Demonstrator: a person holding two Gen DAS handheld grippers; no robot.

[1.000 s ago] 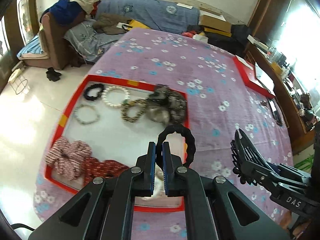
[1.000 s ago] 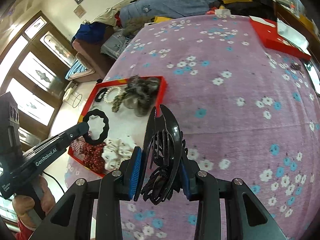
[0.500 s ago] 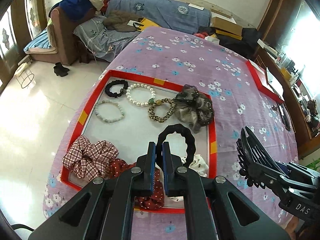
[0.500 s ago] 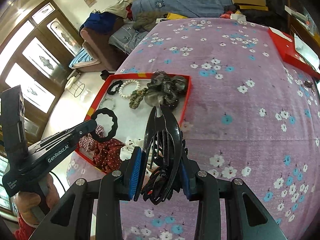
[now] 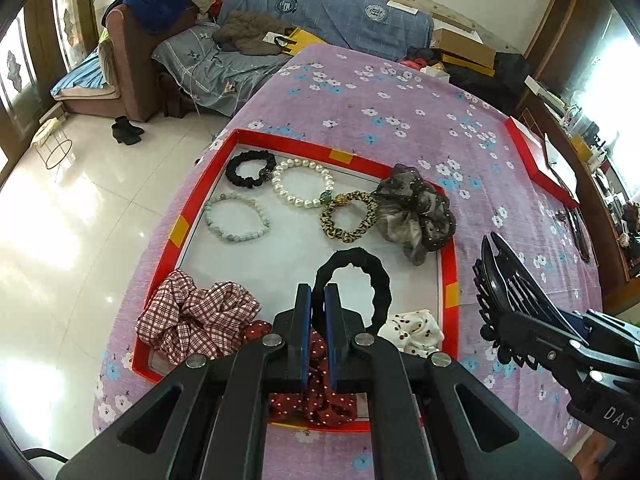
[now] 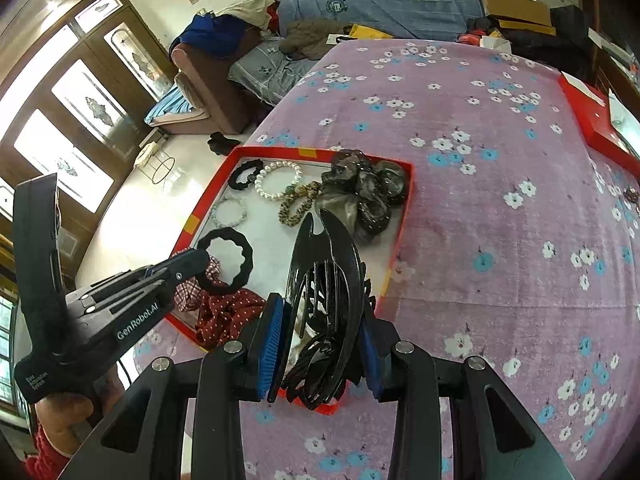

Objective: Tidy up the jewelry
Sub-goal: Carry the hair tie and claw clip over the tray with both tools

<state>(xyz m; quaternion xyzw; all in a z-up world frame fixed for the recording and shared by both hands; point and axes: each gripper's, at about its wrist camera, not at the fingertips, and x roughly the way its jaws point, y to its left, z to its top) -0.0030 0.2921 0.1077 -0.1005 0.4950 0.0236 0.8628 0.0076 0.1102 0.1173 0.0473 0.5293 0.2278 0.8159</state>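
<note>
Glossy black plastic hair claw (image 6: 324,300), matt cloth black scrunchie (image 5: 360,276), smooth pearly bead bracelet (image 5: 302,182).

sharp, daylit frames; window glare on floor tiles (image 5: 60,216), fisheye-bent dark corners.

a blue blanket (image 5: 344,12) drapes the sofa beyond the flowered purple cloth (image 5: 400,120), cardboard boxes (image 5: 464,46) alongside, black shoes (image 5: 126,132) on the glossy tiled floor (image 5: 60,220).
</note>
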